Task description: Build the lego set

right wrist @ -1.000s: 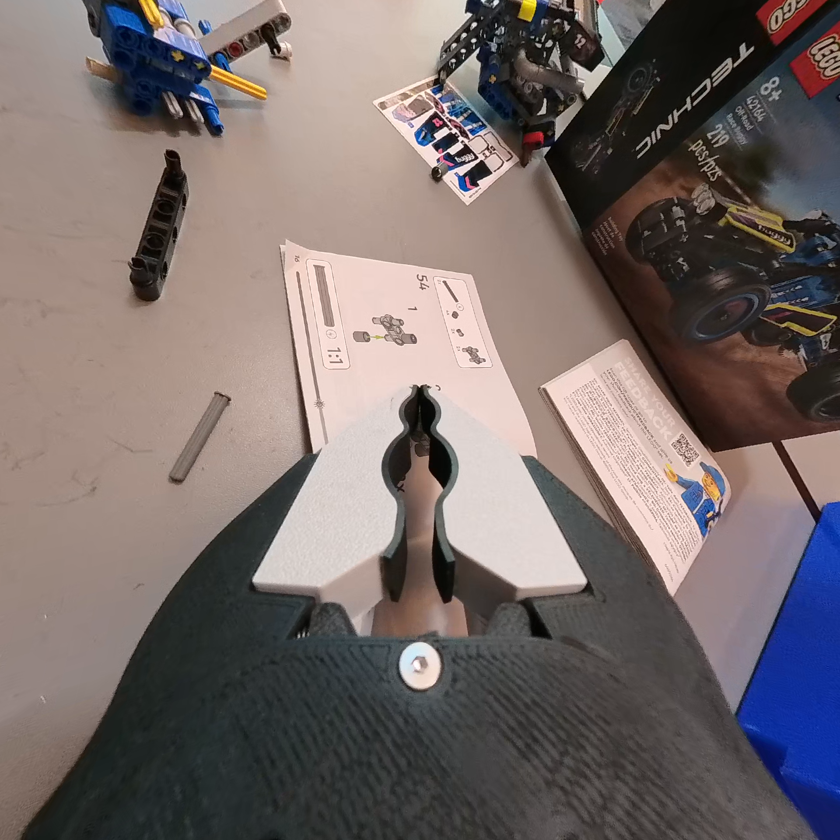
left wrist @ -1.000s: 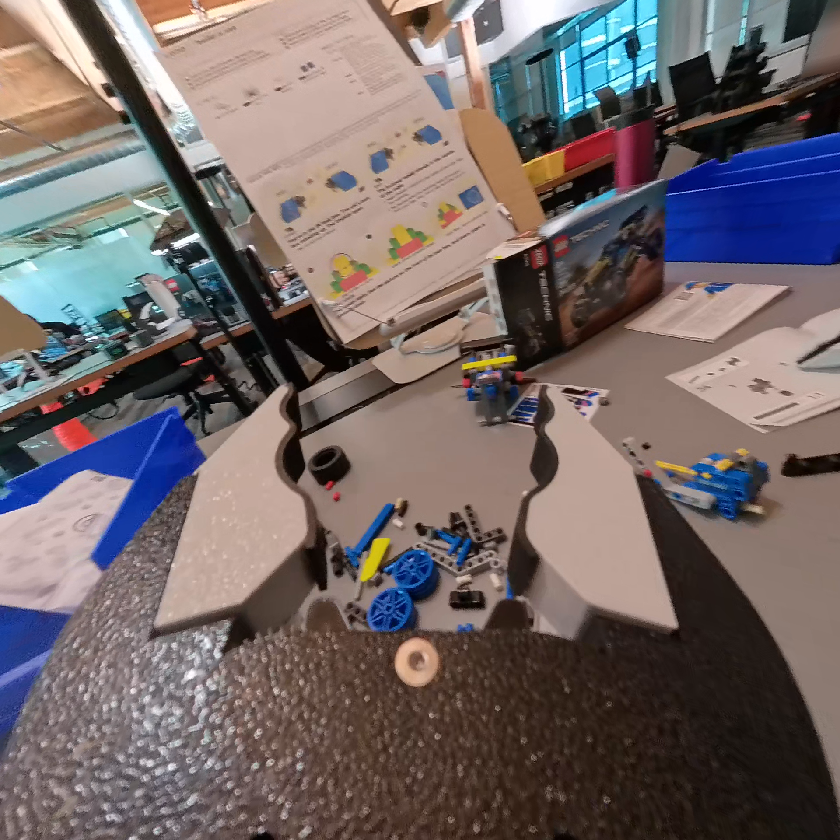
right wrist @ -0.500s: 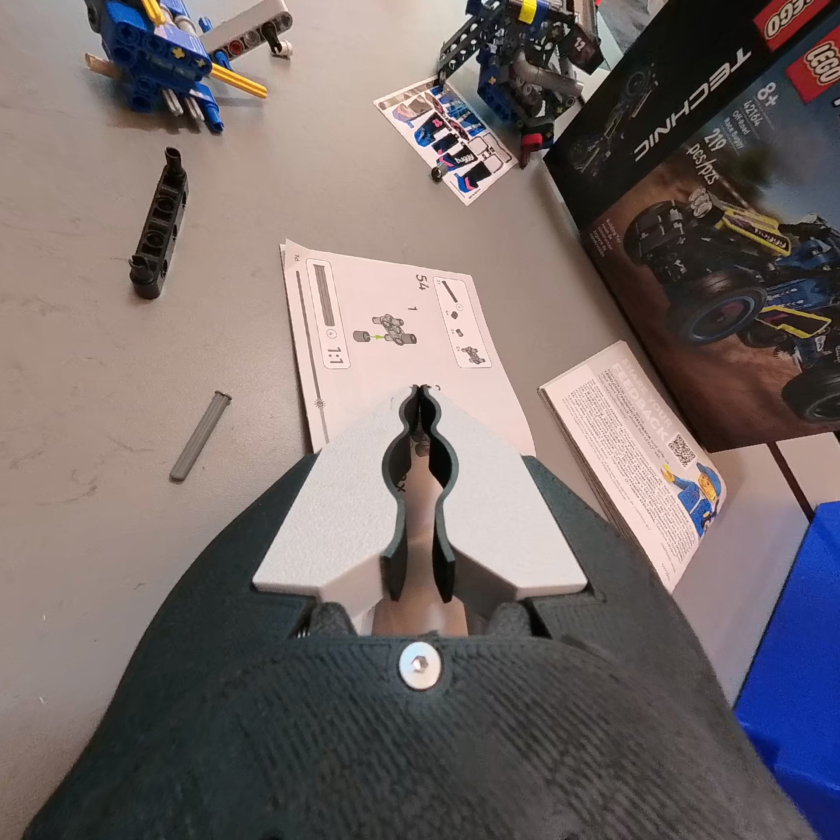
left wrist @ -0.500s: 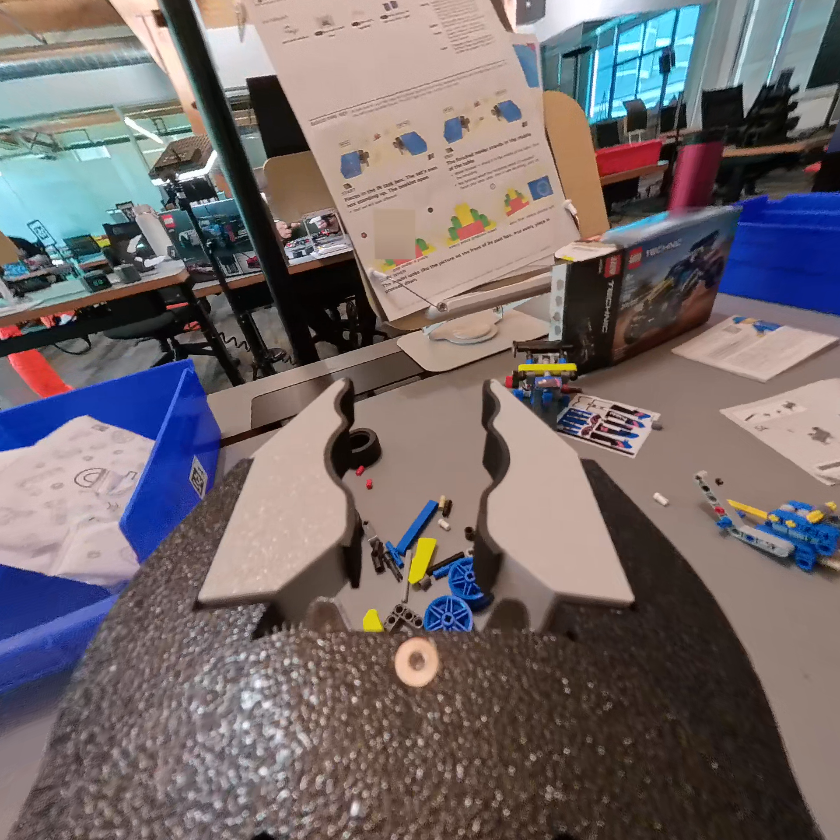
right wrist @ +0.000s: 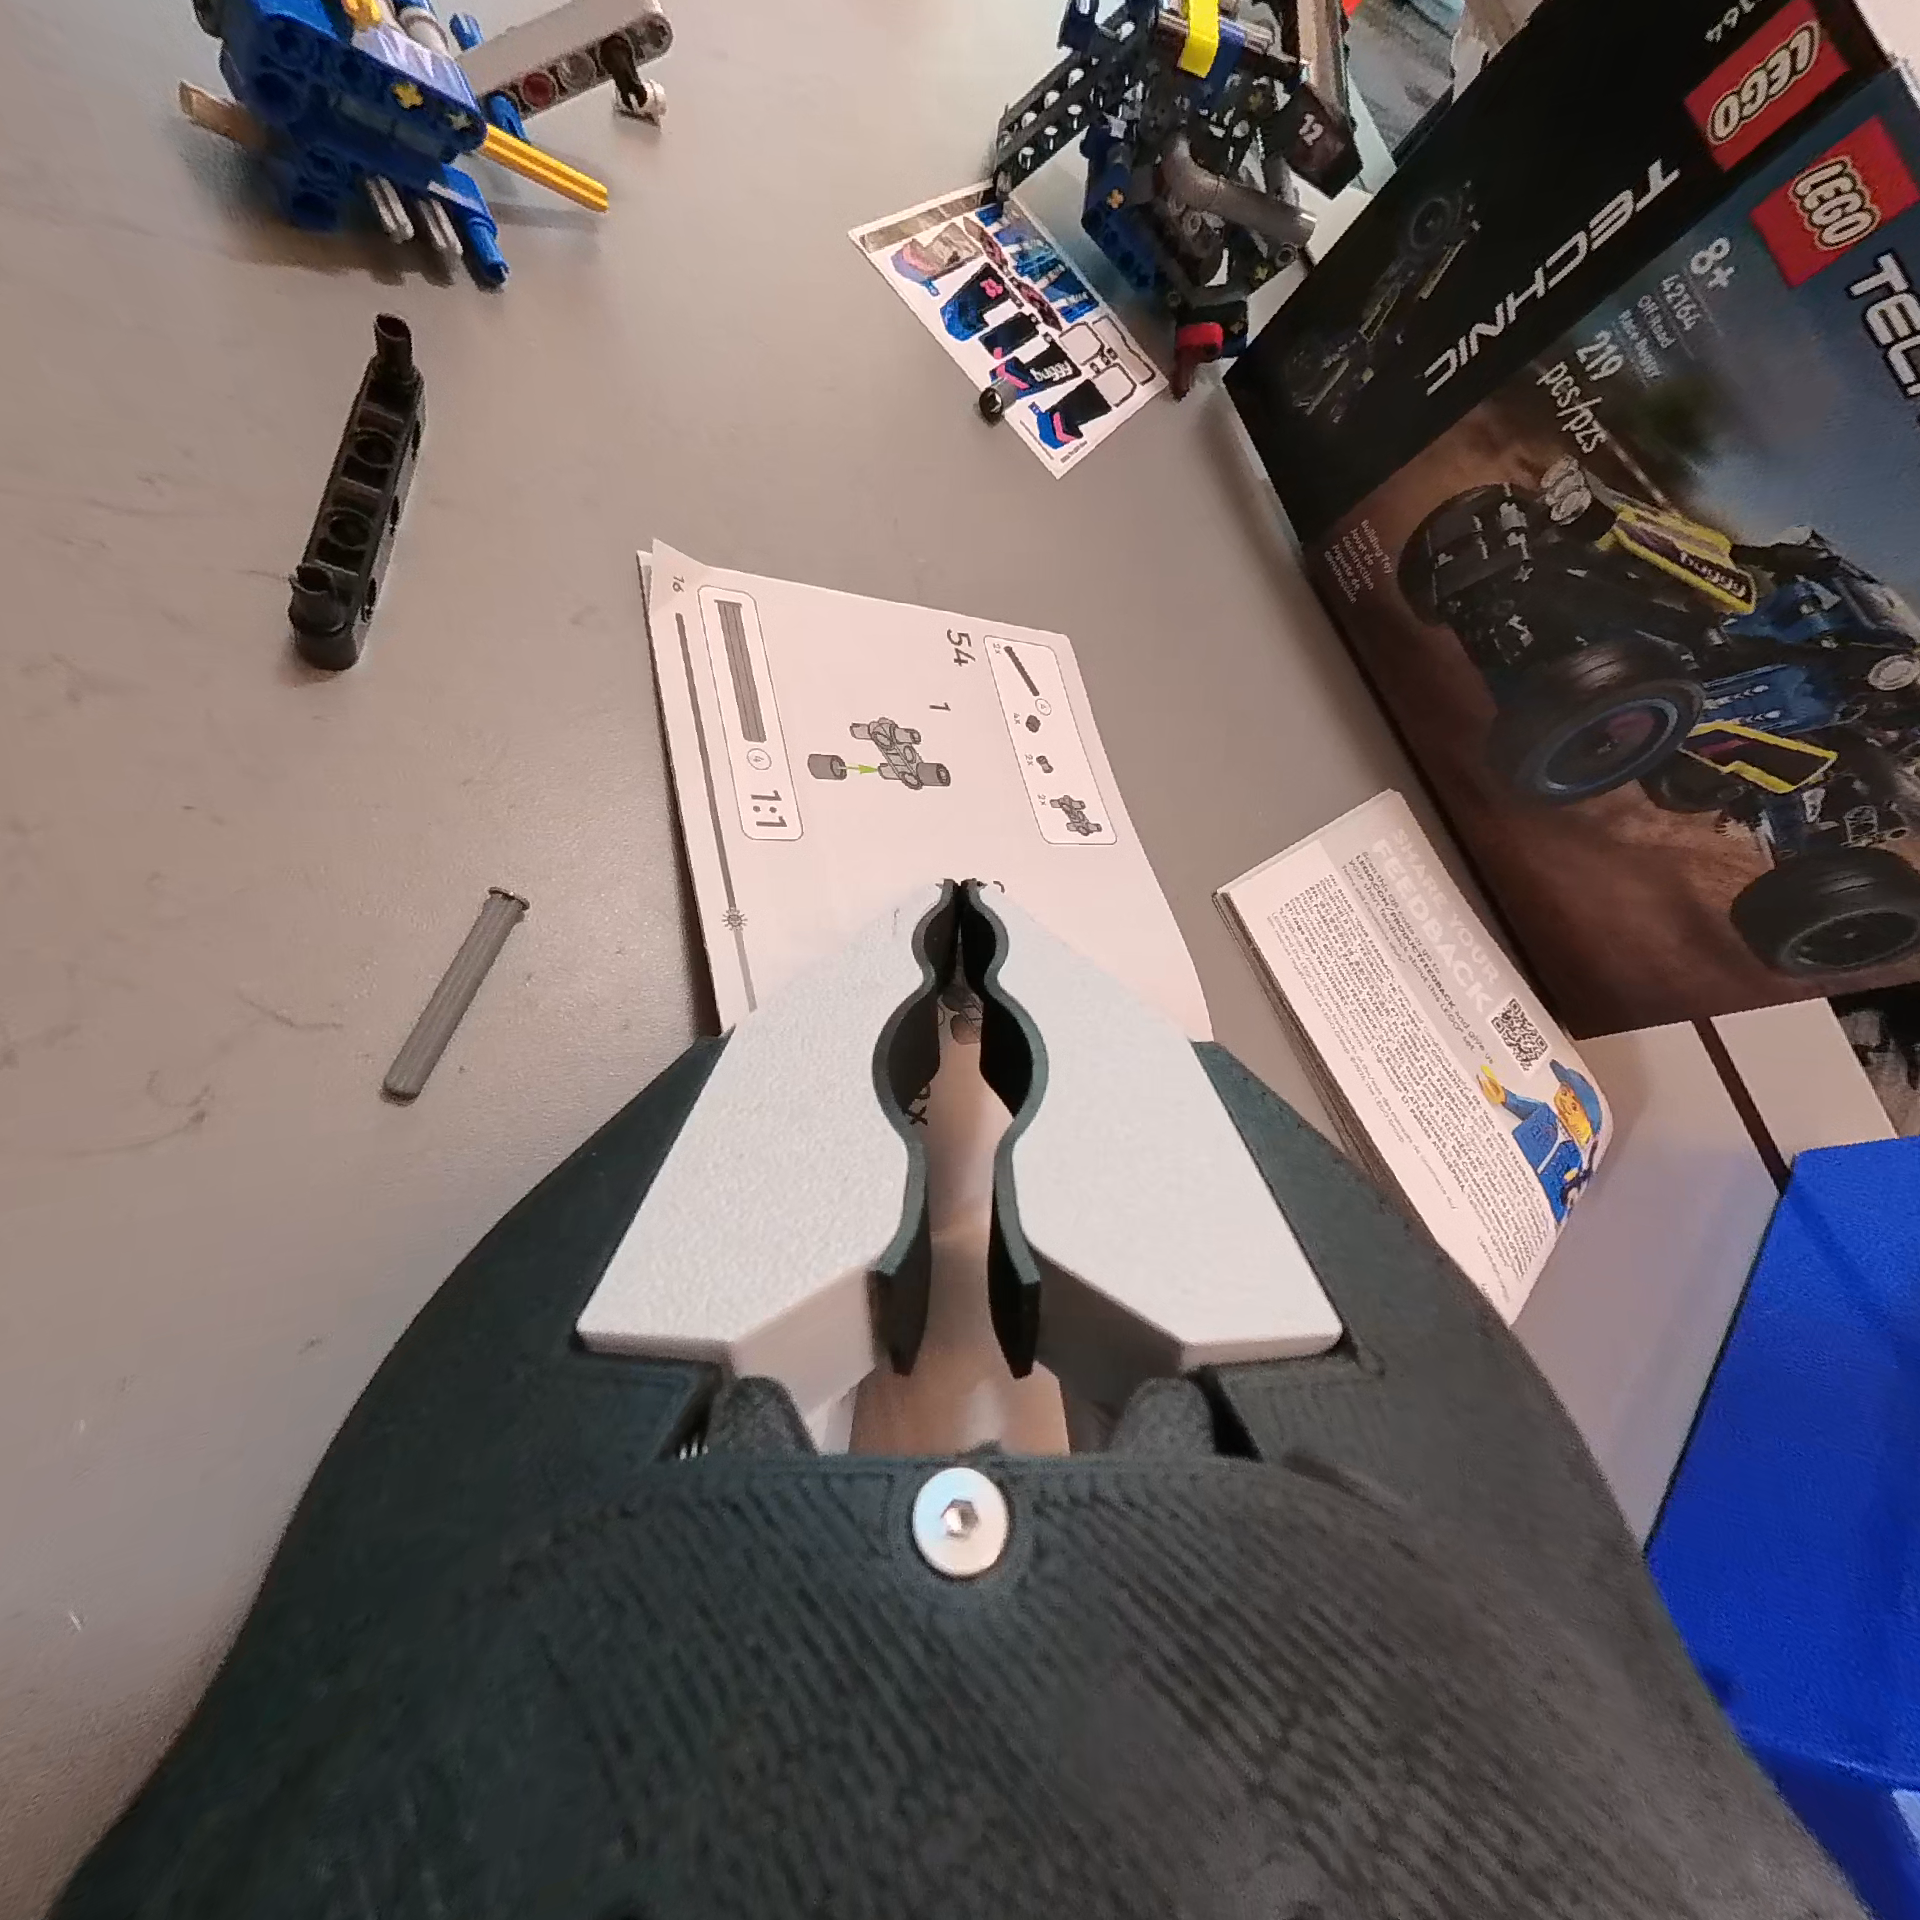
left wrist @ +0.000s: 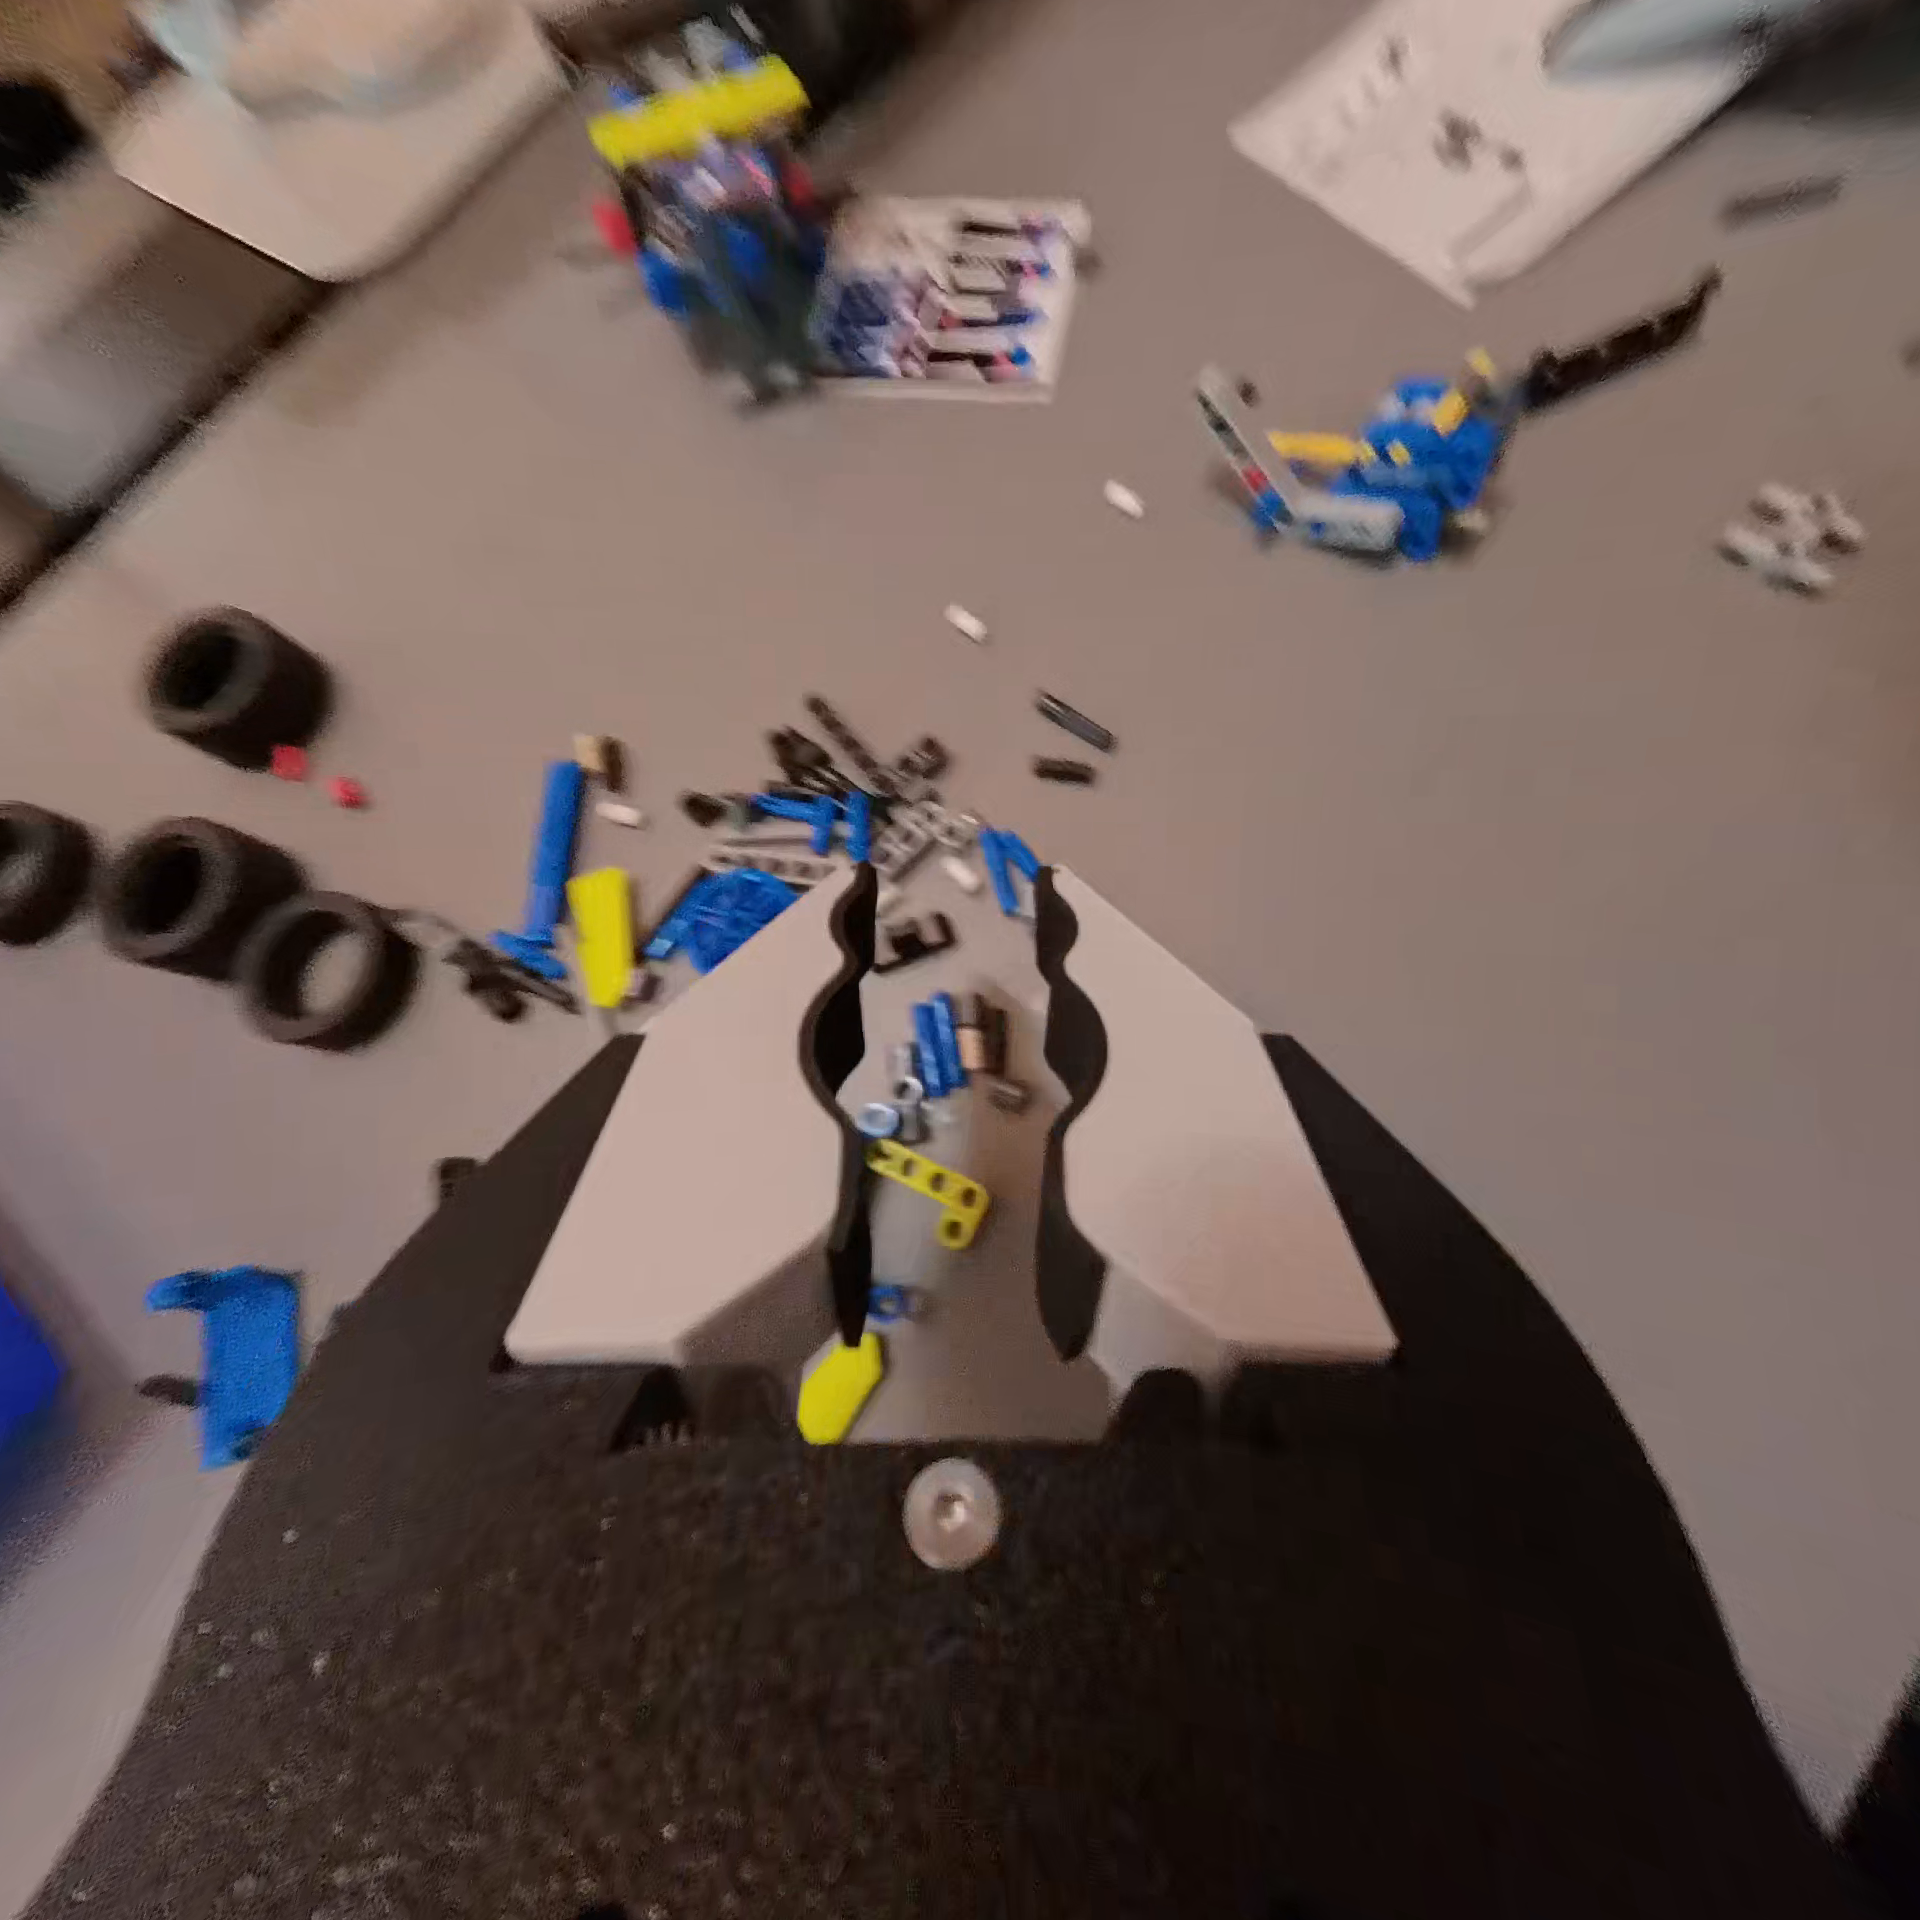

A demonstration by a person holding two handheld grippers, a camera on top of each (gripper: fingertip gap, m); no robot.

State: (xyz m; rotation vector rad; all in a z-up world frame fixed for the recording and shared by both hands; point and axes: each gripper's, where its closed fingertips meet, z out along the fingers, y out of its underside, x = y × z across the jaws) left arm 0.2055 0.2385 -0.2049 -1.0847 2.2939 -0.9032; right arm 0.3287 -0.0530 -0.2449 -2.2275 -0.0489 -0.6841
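Observation:
My left gripper (left wrist: 951, 883) is open and empty, tilted down over a pile of loose blue, black and yellow lego pieces (left wrist: 831, 831) on the grey table. A yellow holed beam (left wrist: 930, 1195) lies between its fingers, below them. Black tyres (left wrist: 249, 925) lie to the left. A blue and yellow sub-assembly (left wrist: 1371, 478) sits at the right, and it also shows in the right wrist view (right wrist: 364, 114). A taller chassis assembly (right wrist: 1174, 177) stands by the box. My right gripper (right wrist: 958, 886) is shut and empty, resting over the open instruction sheet (right wrist: 883, 748).
The lego box (right wrist: 1621, 520) lies at the right, with a booklet (right wrist: 1423, 1049) in front of it and a sticker sheet (right wrist: 1018, 312) farther back. A black beam (right wrist: 358, 499) and a grey axle (right wrist: 452, 997) lie at the left. A blue bin (right wrist: 1818, 1455) stands at the right edge. The gap from one gripper's tips to the other's is roughly 35 cm. The taller chassis assembly (right wrist: 1174, 177) is about equally far from each gripper, around 25 cm.
My left gripper has tipped down towards the table and moved in over the pile of loose pieces, with its fingers narrower than before. The right gripper has stayed still.

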